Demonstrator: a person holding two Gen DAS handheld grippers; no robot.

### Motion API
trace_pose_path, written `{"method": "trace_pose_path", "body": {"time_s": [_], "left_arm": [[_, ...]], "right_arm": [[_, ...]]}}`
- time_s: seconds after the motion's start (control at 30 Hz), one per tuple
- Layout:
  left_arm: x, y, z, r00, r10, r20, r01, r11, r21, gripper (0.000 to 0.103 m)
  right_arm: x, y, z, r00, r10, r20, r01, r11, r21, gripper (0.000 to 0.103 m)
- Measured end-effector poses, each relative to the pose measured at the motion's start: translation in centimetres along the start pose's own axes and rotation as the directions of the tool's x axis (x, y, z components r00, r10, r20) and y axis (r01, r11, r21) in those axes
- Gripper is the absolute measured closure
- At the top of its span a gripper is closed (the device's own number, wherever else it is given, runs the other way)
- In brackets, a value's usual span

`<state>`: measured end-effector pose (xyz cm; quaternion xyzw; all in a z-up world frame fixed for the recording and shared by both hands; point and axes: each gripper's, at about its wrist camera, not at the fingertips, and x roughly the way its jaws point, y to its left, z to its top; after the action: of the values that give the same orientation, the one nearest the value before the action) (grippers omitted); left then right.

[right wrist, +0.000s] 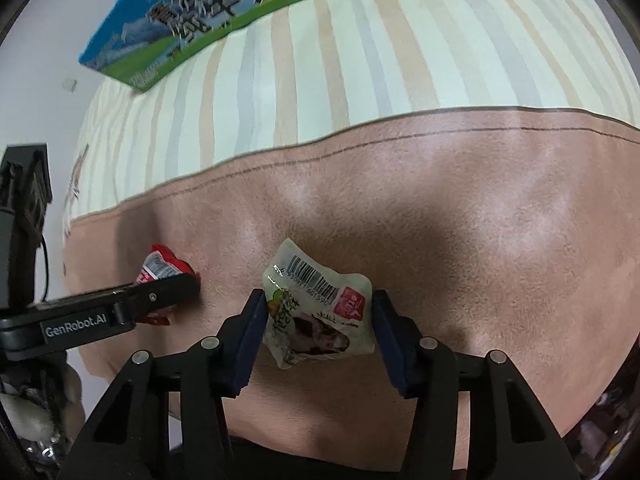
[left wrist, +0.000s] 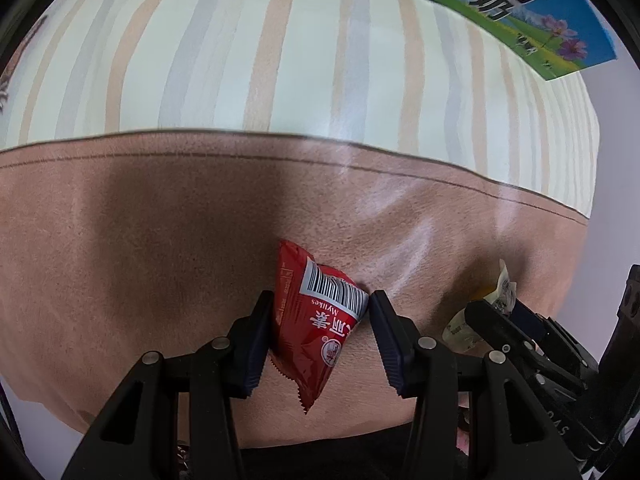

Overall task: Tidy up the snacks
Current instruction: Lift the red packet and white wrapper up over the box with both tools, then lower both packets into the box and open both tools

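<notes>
My left gripper (left wrist: 320, 304) is shut on a red snack packet (left wrist: 316, 328) with a barcode, held just above the brown cloth. My right gripper (right wrist: 318, 304) is shut on a clear white snack packet (right wrist: 320, 312) with a barcode and a red label. In the right wrist view the left gripper (right wrist: 176, 284) shows at the left with the red packet (right wrist: 160, 266). In the left wrist view the right gripper (left wrist: 496, 312) shows at the right with the white packet (left wrist: 502, 284) partly hidden behind its finger.
A brown cloth (left wrist: 140, 260) covers the near surface, with a striped pale cloth (left wrist: 240, 60) beyond it. A blue and green milk carton box (right wrist: 224, 12) lies at the far edge; it also shows in the left wrist view (left wrist: 520, 8).
</notes>
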<state>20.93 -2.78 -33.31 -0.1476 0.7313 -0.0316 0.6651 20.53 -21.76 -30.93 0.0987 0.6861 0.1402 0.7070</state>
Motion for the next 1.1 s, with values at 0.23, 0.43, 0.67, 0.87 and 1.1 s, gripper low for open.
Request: {"method": "trace_pose_path", "body": {"time_s": [0.23,0.43,0.67,0.87,1.1], "left_arm": [[-4.1,-1.0,0.6,0.997,-0.044,0.062,0.043,0.999,0.030,0.058],[-11.4,-3.4,3.7,0.977,-0.129,0.171,0.115,0.989,0.092,0.058],[-19.0,-6.0,9.9,0.943,-0.151,0.296,0.103,0.980,0.173,0.058],[-21.2,-6.9,17.0,0.941,-0.120,0.318,0.063,0.981,0.186,0.058],[-19.4,-7.2,26.9,0.967,-0.092,0.238,0.060,0.989,0.136,0.058]], "right_arm": [[-5.0,0.1,1.7,0.996,0.047,0.077,-0.046,0.999,-0.021,0.048],[-11.3,1.0,5.7,0.981,0.090,0.172,-0.078,0.994,-0.073,0.048],[-16.7,3.1,12.5,0.957,0.119,0.266,-0.090,0.989,-0.119,0.048],[-18.4,4.5,20.3,0.946,0.111,0.305,-0.070,0.987,-0.142,0.048],[-15.8,5.5,30.6,0.966,0.062,0.253,-0.025,0.989,-0.148,0.048]]}}
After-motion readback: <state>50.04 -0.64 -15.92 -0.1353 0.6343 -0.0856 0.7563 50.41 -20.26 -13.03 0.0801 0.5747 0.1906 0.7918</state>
